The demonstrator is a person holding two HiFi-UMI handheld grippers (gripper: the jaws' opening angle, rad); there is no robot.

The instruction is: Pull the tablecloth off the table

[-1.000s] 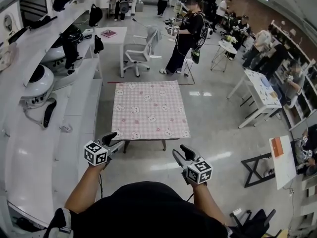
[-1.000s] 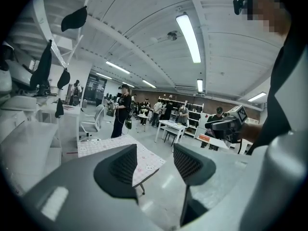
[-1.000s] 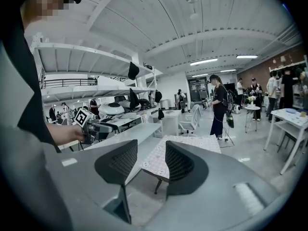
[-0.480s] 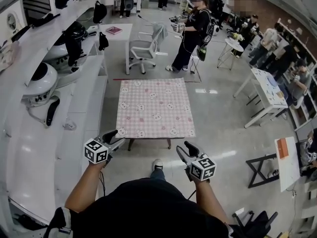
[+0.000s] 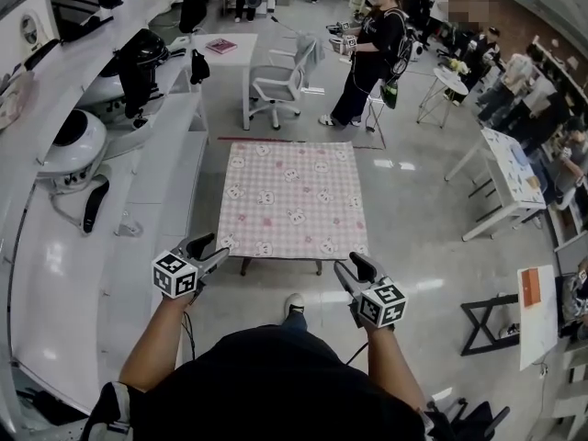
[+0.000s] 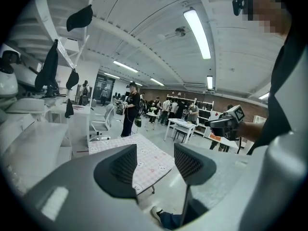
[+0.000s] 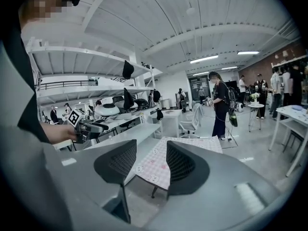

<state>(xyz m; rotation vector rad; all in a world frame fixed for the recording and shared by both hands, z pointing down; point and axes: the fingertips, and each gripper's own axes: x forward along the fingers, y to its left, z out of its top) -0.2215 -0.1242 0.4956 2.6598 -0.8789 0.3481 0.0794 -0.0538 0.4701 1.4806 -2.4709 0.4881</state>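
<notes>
While both grippers hover short of the table, neither holds anything. Your left gripper (image 5: 209,249), at about 11 o'clock from your body, has its jaws spread with only air between the pads. Your right gripper (image 5: 354,265), at 1 o'clock, is likewise released and empty.

Straight ahead at 12 o'clock the pink checked tablecloth (image 5: 292,198) lies flat over the low table (image 5: 244,266). It covers the whole top, and nothing stands on it. Judge it thin, light and limp: it will likely fold and bunch rather than slide as one sheet, and a shallow pinch may slip off.

Take it at the near hem, one gripper toward the 11 o'clock corner and one toward the 1 o'clock corner. Bite deep enough to gather some cloth.

Past the far edge, at 12 to 1 o'clock, a person (image 5: 372,53) stands near an office chair (image 5: 280,81), well apart from the cloth.
</notes>
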